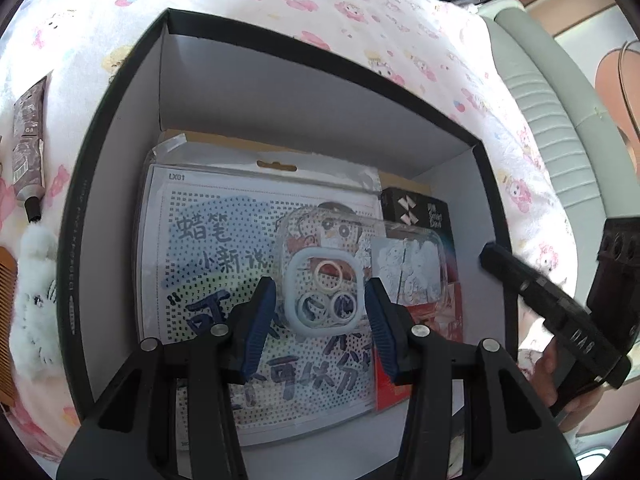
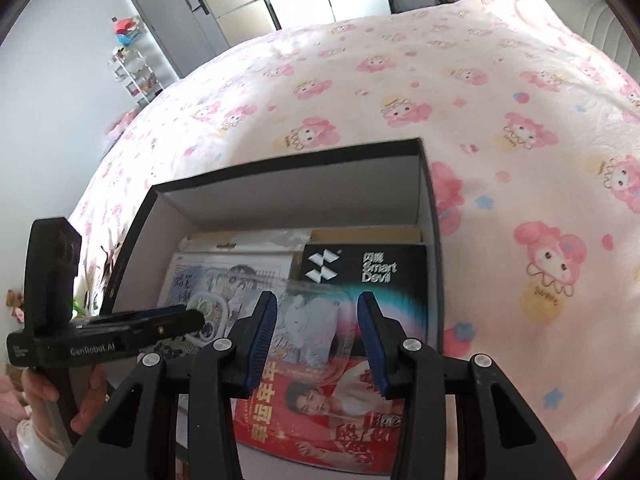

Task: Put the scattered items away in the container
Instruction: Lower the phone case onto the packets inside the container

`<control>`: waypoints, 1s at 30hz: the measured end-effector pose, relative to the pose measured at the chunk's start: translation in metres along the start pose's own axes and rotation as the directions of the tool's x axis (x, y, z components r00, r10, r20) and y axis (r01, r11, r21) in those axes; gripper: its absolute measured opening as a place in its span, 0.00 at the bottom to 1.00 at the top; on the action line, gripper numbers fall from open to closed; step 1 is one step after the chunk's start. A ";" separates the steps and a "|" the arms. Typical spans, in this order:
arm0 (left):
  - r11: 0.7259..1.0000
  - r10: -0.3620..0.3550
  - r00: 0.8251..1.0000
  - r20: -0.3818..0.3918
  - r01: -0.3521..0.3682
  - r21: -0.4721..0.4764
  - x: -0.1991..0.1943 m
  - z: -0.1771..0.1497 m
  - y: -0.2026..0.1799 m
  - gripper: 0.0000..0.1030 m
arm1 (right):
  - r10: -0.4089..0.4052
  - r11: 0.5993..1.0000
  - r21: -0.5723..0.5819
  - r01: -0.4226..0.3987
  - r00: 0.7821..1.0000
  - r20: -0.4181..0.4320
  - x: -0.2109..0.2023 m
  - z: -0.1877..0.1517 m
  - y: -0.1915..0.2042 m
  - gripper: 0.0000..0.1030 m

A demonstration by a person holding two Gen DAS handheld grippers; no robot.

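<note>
left gripper [image 1: 320, 312]: jaws open over phone case [image 1: 360, 268], apparently just released | right gripper [image 2: 316, 336]: jaws open, empty | box [image 1: 120, 128]: case inside; tube [image 1: 28, 140], plush [image 1: 34, 300] left outside

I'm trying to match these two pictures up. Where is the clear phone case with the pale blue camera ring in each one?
Left wrist view: the clear phone case lies at centre, inside the box, on the dotted card, just beyond the left tool.
Right wrist view: its camera ring shows at lower left of centre, partly behind the other tool.
Shared landmark: the black Smart Devil box, at the case's right in both.
</note>
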State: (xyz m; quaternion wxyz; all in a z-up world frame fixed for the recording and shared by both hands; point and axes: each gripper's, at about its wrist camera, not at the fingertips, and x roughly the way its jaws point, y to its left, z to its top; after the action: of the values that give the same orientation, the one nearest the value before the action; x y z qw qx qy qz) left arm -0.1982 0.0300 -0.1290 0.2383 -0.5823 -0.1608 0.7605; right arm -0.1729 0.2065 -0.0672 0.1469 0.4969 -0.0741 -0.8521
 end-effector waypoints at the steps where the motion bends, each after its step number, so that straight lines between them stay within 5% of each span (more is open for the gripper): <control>1: 1.000 0.000 1.000 0.007 0.000 -0.007 -0.001 0.000 0.000 0.44 | -0.001 1.000 -0.010 0.001 1.000 -0.009 0.001 -0.001 0.002 0.36; 6: 1.000 0.009 0.999 -0.033 -0.010 -0.023 0.009 0.003 -0.002 0.43 | -0.007 0.998 -0.070 0.004 0.999 -0.041 0.008 -0.008 0.017 0.36; 12: 0.996 -0.079 0.996 -0.033 0.081 0.045 0.004 0.003 -0.028 0.43 | -0.022 0.999 -0.045 0.020 0.999 -0.030 0.003 -0.009 0.012 0.36; 17: 0.999 0.029 1.000 -0.012 -0.028 0.017 -0.003 0.002 -0.020 0.38 | 0.006 0.999 -0.034 -0.008 0.997 -0.071 0.006 -0.011 0.012 0.36; 22: 0.999 0.039 0.999 -0.037 -0.039 0.006 -0.002 -0.005 -0.019 0.37 | 0.055 0.998 -0.019 -0.058 0.992 -0.117 0.007 -0.018 0.018 0.36; 26: 1.000 -0.007 0.998 -0.063 0.007 0.002 0.005 -0.003 -0.021 0.37 | 0.077 0.997 -0.020 -0.081 0.987 -0.142 0.010 -0.022 0.022 0.36; 30: 0.992 -0.125 0.990 -0.068 0.124 -0.013 0.018 0.004 -0.034 0.38 | 0.100 0.995 0.009 -0.100 0.981 -0.167 0.015 -0.023 0.017 0.36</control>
State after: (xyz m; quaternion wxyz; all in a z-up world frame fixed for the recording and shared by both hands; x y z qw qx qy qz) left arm -0.2004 0.0680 -0.1247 0.2882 -0.5981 -0.1918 0.7228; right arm -0.1562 0.1860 -0.0861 0.1950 0.5624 -0.0864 -0.7989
